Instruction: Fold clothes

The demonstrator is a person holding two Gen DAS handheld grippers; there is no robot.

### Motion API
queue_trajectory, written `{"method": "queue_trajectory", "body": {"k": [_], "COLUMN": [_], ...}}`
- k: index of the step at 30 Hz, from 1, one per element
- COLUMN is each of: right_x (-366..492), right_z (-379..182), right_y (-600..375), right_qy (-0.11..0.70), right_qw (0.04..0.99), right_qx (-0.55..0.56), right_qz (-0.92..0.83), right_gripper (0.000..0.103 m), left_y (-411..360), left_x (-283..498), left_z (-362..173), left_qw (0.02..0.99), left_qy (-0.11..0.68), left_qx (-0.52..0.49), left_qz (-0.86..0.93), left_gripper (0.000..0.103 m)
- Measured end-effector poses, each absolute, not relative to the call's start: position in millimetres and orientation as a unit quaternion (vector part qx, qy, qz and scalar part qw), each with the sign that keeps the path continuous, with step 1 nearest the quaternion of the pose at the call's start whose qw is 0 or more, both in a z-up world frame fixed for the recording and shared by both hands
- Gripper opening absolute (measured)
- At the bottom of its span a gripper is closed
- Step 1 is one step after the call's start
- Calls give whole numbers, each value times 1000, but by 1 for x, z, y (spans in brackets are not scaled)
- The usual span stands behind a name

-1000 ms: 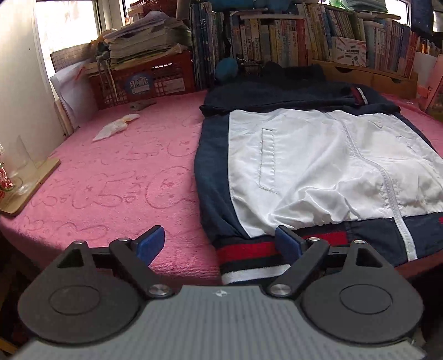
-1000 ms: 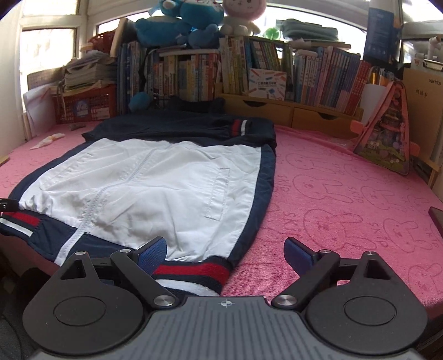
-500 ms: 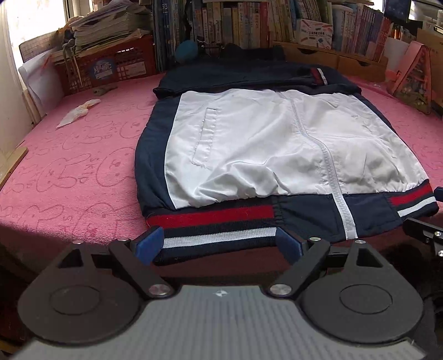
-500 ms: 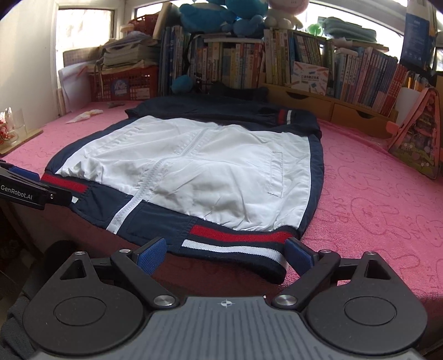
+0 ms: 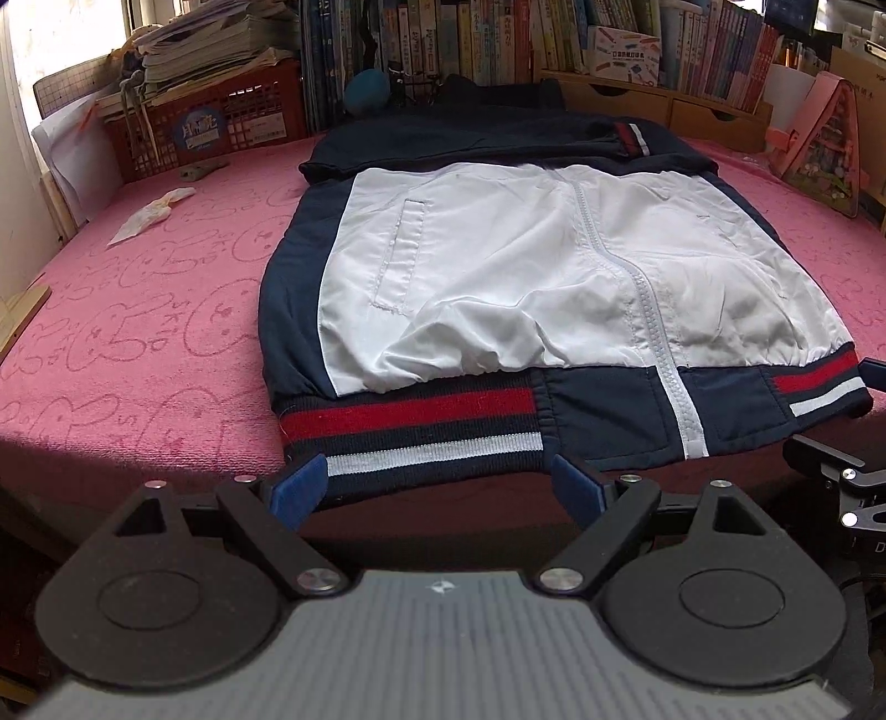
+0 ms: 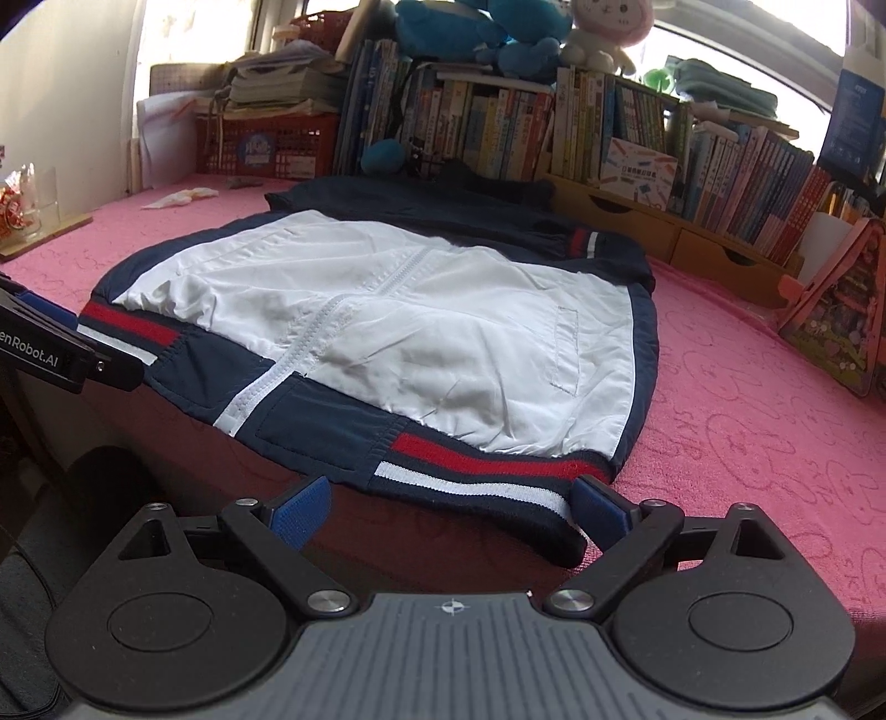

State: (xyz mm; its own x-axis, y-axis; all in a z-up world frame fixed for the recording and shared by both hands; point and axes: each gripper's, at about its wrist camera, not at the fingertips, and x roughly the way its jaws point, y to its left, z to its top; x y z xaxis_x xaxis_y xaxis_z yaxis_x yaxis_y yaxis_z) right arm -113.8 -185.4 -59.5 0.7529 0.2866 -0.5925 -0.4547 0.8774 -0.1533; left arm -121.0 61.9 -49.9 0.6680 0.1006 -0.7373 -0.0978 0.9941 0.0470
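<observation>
Tissue scrap (image 5: 152, 213): lying crumpled at far left on the pink cover (image 5: 138, 332), well apart from the garment.
Red crate (image 5: 216, 130): sitting at the back left against the books, with stacked papers resting on top.
Left gripper (image 5: 437, 490): hovering at the near edge of the table, jaws spread wide and gripping nothing; its blue pads (image 5: 296, 490) are flanking the left section of the striped hem, and whether they are touching the fabric is not resolvable.
Jacket (image 5: 526, 266): lying flat and zipped in the centre of the pink cover, white front panel facing up, navy sides, collar pointing toward the bookshelf (image 5: 554, 39); the red, navy and white hem band (image 5: 410, 429) is hanging slightly over the near edge.
Right gripper (image 6: 451, 509): hovering at the hem's right corner, jaws standing wide apart and holding nothing; its right pad is sitting just beside the corner of the band.
Plush toys (image 6: 482, 27): sitting on top of the bookshelf in the right wrist view.
Pink triangular stand (image 6: 836, 307): standing at far right on the cover, well apart from the jacket.
</observation>
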Motion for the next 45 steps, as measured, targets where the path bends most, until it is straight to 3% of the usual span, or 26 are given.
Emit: {"method": "queue_trajectory", "body": {"k": [31, 40, 45], "right_x": [-99, -117, -104], "right_z": [-66, -76, -67], "right_y": [-208, -210, -221], "right_qy": [261, 246, 251], "right_qw": [933, 903, 925], "right_qx": [-179, -301, -230], "right_qz": [171, 185, 170], "right_gripper": [94, 90, 82], "left_y": [60, 60, 57], "left_x": [-113, -112, -113], "left_z": [-61, -64, -60], "left_qw": [908, 907, 910], "left_qy": [416, 418, 412], "left_qx": [10, 16, 35], "left_qz": [49, 45, 44], "left_gripper": [97, 98, 99]}}
